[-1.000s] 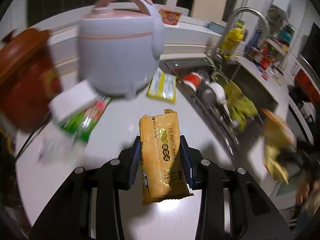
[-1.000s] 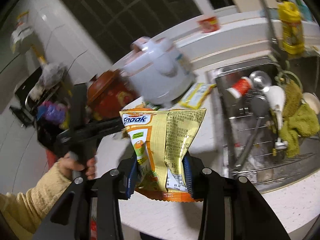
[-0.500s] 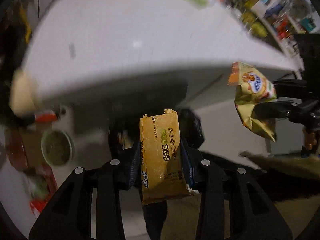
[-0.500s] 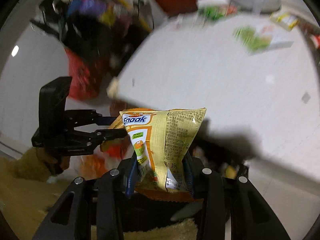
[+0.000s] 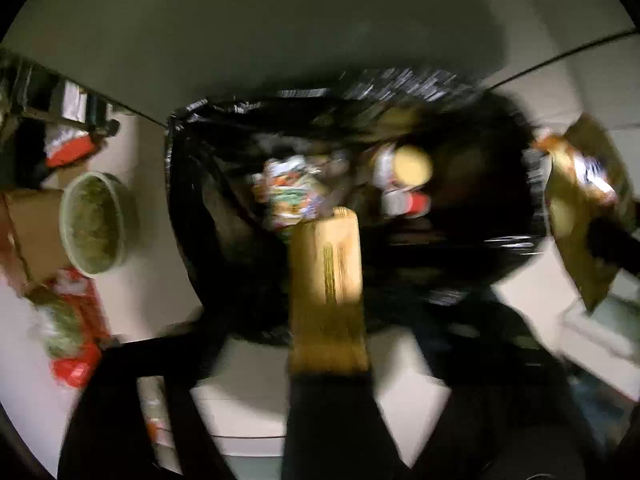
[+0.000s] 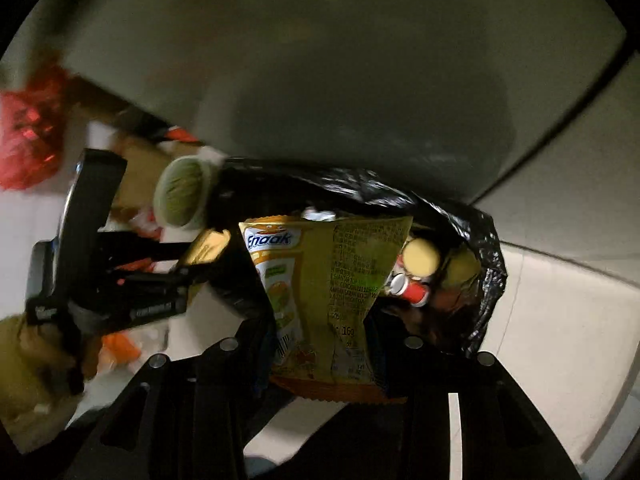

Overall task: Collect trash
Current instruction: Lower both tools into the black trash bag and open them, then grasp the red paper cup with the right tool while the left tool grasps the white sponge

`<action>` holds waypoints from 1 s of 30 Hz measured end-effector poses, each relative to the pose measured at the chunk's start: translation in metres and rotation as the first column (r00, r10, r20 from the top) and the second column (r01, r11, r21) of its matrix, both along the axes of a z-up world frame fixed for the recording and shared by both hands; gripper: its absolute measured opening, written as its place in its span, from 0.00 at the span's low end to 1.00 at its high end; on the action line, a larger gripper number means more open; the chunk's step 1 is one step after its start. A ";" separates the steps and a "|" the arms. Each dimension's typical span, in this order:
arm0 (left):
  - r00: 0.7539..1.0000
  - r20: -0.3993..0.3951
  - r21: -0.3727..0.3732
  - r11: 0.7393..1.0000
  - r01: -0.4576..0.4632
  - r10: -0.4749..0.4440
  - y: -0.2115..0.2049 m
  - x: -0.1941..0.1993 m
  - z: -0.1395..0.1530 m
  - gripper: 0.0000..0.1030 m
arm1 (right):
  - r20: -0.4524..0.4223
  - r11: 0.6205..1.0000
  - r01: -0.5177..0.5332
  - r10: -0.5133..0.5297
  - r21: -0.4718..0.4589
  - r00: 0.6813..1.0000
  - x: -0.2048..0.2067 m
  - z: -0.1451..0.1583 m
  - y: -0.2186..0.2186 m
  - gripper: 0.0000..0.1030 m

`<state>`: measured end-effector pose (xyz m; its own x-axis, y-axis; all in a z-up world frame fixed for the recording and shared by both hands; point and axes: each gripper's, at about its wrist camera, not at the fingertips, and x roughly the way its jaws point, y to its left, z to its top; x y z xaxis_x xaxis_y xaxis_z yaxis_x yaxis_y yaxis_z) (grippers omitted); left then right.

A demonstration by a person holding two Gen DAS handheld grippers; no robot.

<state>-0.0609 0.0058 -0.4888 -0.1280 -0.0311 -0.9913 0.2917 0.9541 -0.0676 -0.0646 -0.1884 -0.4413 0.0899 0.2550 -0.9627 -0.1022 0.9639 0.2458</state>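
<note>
Orange-gold foil marks the snack wrapper (image 5: pixel 327 288), which sits between the spread fingers of the left gripper (image 5: pixel 320 380), over the mouth of the black bin bag (image 5: pixel 208 216); its long axis runs along the fingers, far end aimed down into the bag. Those jaws have just been opening wide, and blur hides whether the pads touch the wrapper at all. This looks like the drop step: the wrapper needs only to fall clear before the gripper lifts away. Beside it above the same bag, the right gripper (image 6: pixel 320 356) has its jaws, just opening slightly, narrowly set against the yellow Enaak snack bag (image 6: pixel 328 292), top edge pointing into the bag; it calls for a wider opening. Just outside the bag stands a green bowl (image 5: pixel 94 228).
</note>
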 end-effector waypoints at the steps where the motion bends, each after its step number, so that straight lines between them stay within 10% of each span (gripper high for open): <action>1: 1.000 -0.005 0.014 1.000 0.009 -0.009 -0.001 0.000 -0.008 0.83 | 0.009 0.999 0.035 -0.035 -0.019 0.999 0.002 -0.013 -0.002 0.43; 3: 0.999 -0.044 0.043 0.999 0.000 0.002 -0.001 0.002 -0.028 0.83 | 0.019 0.994 0.069 -0.068 -0.080 0.997 0.006 -0.031 -0.003 0.68; 13: 1.000 0.015 0.011 1.000 -0.011 0.010 -0.003 -0.006 0.021 0.83 | 0.093 0.989 0.093 -0.082 -0.112 0.992 0.004 -0.009 -0.012 0.72; 20: 0.993 0.116 -0.171 0.985 0.035 -0.015 0.004 -0.013 0.169 0.83 | 0.218 1.000 0.010 -0.012 0.009 0.976 -0.005 0.119 -0.007 0.72; 25: 0.943 0.321 -0.303 0.933 0.192 -0.090 0.005 -0.033 0.304 0.86 | 0.374 0.983 -0.096 0.031 0.158 0.927 -0.010 0.232 -0.014 0.79; 30: 0.869 0.491 -0.341 0.931 0.132 0.057 0.000 -0.017 0.369 0.89 | 0.604 0.968 -0.149 -0.004 0.204 0.797 0.021 0.341 -0.045 0.95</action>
